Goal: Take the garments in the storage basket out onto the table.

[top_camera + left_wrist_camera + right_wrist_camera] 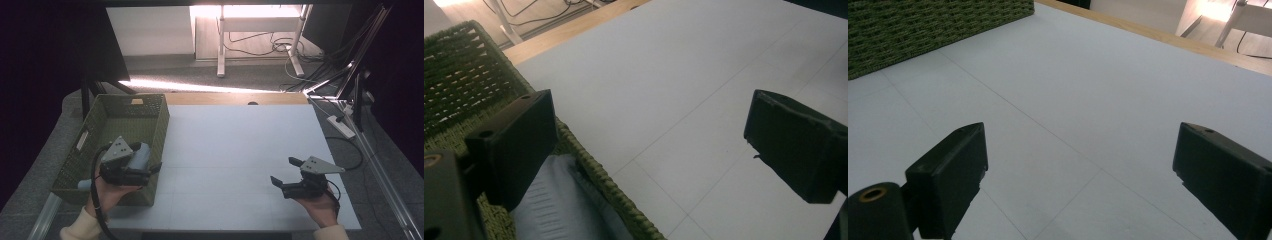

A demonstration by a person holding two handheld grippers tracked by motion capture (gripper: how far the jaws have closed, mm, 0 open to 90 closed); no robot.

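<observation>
Nearest the person, the right gripper [284, 175] hovers over the white table [240, 145], its jaws wide apart and holding nothing. Over the near right corner of the green woven basket [161, 120], the left gripper [154, 167] also hangs with jaws apart, above a pale grey-blue folded cloth [556, 205] lying inside the basket against its right wall.

We could not identify the pale grey thing [559, 205] in the basket [160, 120]; the left claw [155, 169] and the lower frame edge hid most of it.
</observation>
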